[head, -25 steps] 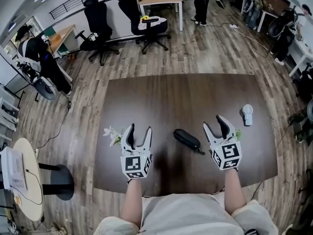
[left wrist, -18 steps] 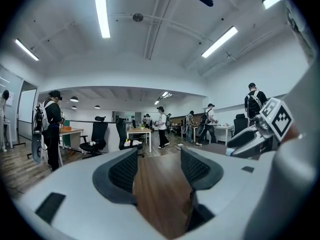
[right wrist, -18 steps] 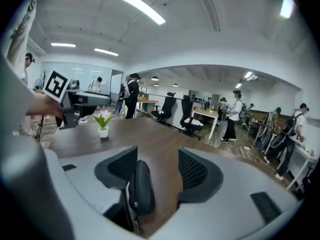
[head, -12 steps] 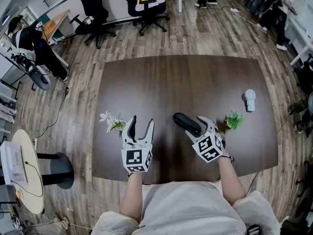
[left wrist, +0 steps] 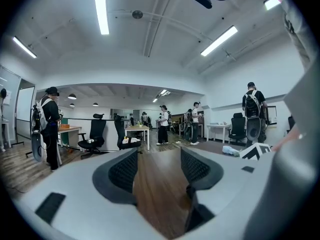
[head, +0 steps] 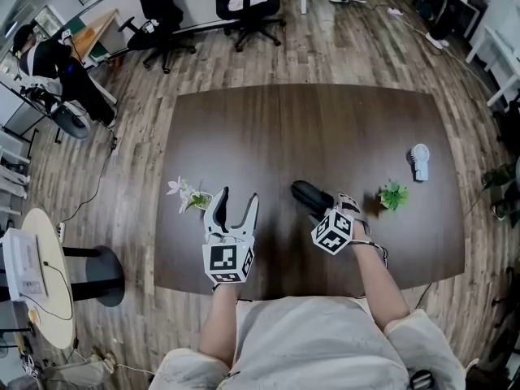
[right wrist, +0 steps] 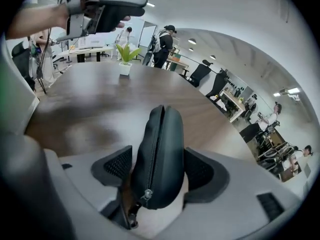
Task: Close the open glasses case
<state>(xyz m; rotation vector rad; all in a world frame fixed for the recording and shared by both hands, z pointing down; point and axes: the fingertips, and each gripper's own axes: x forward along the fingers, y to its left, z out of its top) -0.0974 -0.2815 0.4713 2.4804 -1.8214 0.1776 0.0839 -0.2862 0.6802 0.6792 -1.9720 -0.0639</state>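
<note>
A black zippered glasses case lies on the dark wooden table, in front of me and a little right of centre. My right gripper tilts down over the case's near end. In the right gripper view the case stands between the jaws of that gripper, zipper seam facing up with the pull at its near end. The jaws have just been opening and straddle the case without squeezing it. My left gripper hovers level to the left, open, with only bare table between its pads.
A small pot with white flowers stands just left of the left gripper. A little green plant and a white hand-sized device sit right of the case. Office chairs and people stand beyond the table's far edge.
My right gripper has come down and leftward, tipping nose-down over the near end of the case. The left gripper has hardly shifted.
</note>
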